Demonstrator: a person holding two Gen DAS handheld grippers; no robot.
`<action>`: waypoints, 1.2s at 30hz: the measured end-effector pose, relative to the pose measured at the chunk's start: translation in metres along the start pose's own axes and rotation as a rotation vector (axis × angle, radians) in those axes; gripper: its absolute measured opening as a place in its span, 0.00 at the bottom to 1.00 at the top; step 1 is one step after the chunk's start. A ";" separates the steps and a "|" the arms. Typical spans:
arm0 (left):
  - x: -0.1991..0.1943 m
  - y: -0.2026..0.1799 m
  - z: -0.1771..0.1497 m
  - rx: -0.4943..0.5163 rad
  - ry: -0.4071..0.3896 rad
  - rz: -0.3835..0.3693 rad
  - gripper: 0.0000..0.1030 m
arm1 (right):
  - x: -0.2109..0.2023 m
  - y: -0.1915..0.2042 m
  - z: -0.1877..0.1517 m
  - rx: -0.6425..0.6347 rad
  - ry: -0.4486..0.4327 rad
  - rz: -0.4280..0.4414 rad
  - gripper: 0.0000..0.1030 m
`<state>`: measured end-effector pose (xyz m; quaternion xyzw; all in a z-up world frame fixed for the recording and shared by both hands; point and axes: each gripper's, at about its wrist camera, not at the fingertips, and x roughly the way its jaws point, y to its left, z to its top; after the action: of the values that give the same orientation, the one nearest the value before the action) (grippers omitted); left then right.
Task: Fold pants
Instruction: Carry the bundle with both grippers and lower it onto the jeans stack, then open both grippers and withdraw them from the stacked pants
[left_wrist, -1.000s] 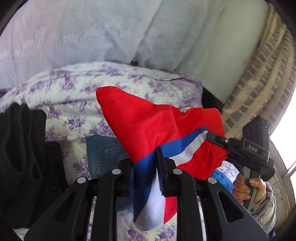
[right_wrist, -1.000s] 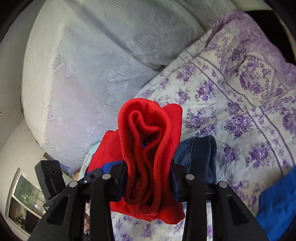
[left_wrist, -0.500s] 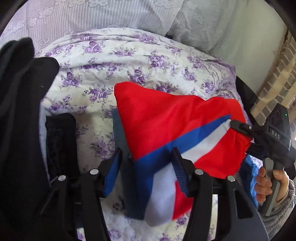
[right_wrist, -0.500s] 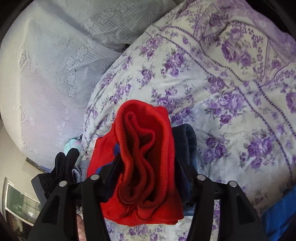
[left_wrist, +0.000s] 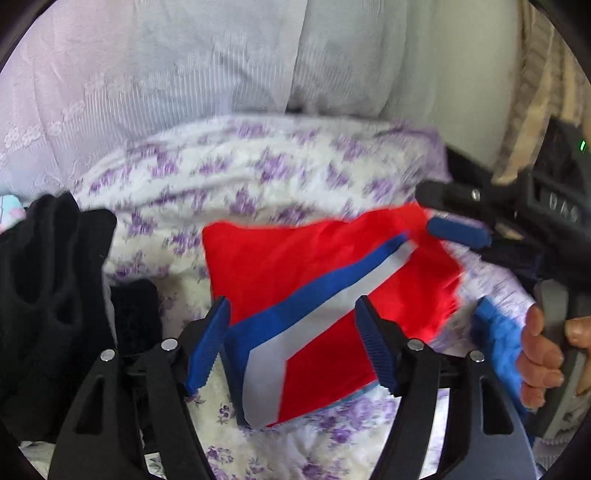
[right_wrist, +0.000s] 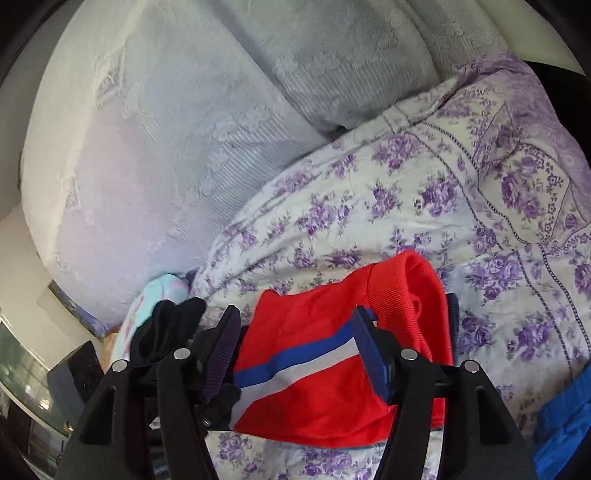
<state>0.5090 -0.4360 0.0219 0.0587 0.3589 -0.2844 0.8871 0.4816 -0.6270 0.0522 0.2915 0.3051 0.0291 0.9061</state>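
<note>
The folded red pants (left_wrist: 295, 273) with a blue and white stripe lie on the floral bedspread (left_wrist: 258, 166). My left gripper (left_wrist: 295, 350) is open, its blue pads either side of the stripe end, not gripping. In the right wrist view the pants (right_wrist: 325, 391) lie folded with the ribbed waistband (right_wrist: 406, 295) at the far right. My right gripper (right_wrist: 295, 354) is open just above them. It also shows in the left wrist view (left_wrist: 458, 225), at the pants' right corner.
Black clothes (left_wrist: 48, 295) are piled at the left. A blue garment (right_wrist: 565, 421) lies at the right. A dark denim piece (right_wrist: 452, 314) peeks from under the pants. White pillows (right_wrist: 184, 129) stand at the bed's head. A brick wall (left_wrist: 543, 74) is at the far right.
Both grippers have opened and let go of the red pants, which now lie flat on the bed. The right gripper has drawn back from the waistband.
</note>
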 end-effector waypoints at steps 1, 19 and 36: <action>0.008 0.002 -0.004 -0.008 0.024 0.014 0.66 | 0.009 -0.005 -0.003 0.009 0.007 -0.037 0.62; -0.025 -0.007 -0.025 -0.035 -0.007 0.152 0.86 | -0.014 0.035 -0.025 -0.149 -0.079 -0.307 0.87; -0.190 -0.011 -0.116 -0.200 -0.232 0.269 0.95 | -0.178 0.118 -0.189 -0.358 -0.517 -0.694 0.96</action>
<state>0.3228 -0.3217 0.0647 -0.0152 0.2698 -0.1310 0.9538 0.2441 -0.4739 0.0901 0.0089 0.1388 -0.2970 0.9447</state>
